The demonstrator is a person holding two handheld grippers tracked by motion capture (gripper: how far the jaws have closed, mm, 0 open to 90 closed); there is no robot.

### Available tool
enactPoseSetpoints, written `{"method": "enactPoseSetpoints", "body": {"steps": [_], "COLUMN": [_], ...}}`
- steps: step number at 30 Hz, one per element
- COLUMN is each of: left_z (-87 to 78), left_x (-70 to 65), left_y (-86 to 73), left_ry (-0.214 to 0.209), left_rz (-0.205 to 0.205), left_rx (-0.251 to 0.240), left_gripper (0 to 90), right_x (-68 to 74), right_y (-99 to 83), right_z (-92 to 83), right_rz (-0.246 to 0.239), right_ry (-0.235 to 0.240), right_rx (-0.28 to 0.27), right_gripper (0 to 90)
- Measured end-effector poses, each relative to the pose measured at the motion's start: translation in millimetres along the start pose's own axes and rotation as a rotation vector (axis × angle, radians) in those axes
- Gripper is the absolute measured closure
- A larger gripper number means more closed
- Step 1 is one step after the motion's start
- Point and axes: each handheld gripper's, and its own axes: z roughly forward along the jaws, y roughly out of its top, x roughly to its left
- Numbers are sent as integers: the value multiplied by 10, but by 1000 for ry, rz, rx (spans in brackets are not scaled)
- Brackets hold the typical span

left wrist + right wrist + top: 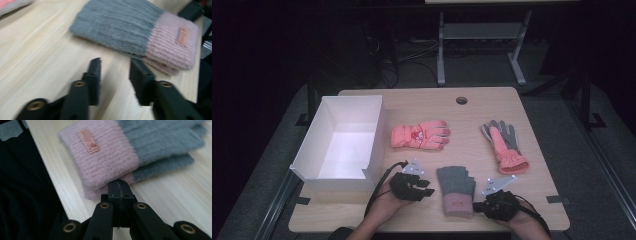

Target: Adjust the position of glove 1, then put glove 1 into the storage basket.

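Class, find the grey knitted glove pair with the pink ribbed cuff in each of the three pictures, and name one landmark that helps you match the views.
High view: grey knitted glove pair with the pink ribbed cuff lies at the near table edge, bottom centre, between the two hands.
Left gripper view: upper right, cuff at the right.
Right gripper view: across the top, cuff at the left.
Shared landmark: the small tan label on the pink cuff.

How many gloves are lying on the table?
3, perhaps more: the grey and pink glove near the front edge between the grippers looks like two stacked, the orange glove in the middle beside the white box, and the grey-palmed glove at the right.
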Motion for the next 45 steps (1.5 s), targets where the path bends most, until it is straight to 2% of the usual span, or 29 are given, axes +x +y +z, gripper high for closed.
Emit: {"method": "enactPoseSetpoints", "body": {"steps": [2,7,13,16,17,23,25,28,33,37,40,42,45], "left_z": [-27,-63,-93,-109,-117,-156,-157,-136,-68,19,69,119,192], "left_x": [49,96,107,109,111,147,140,121,58,5,-20,-52,-78], "left_y": [-18,-45,-41,-35,-32,-27,-12,35,150,229,275,310,382], "left_ry": [5,22,35,42,44,45,49,46,45,37,42,52,67], "left_rz": [-17,-15,-31,-19,-27,-31,-35,-29,3,-6,5,-9,-3], "left_rx": [3,-4,-32,-35,-50,-60,-61,-55,-18,-5,13,7,19], "left_gripper": [514,402,365,357,356,336,321,274,201,159,148,136,130], "right_x": [38,136,243,289,309,362,360,320,188,58,-16,-88,-163], "right_y": [44,167,289,367,398,536,525,478,359,233,183,126,36], "right_z": [46,177,326,409,436,574,554,462,285,134,58,7,-47], "right_rz": [-20,-56,-99,-115,-122,-176,-180,-142,-99,-50,-12,19,54], "right_ry": [13,44,75,97,100,114,113,107,69,19,-14,-38,-58], "right_rx": [2,1,-18,-27,-27,-34,-37,-57,-90,-107,-125,-132,-132], "right_gripper": [900,900,900,900,900,900,900,894,669,492,359,286,218]}}
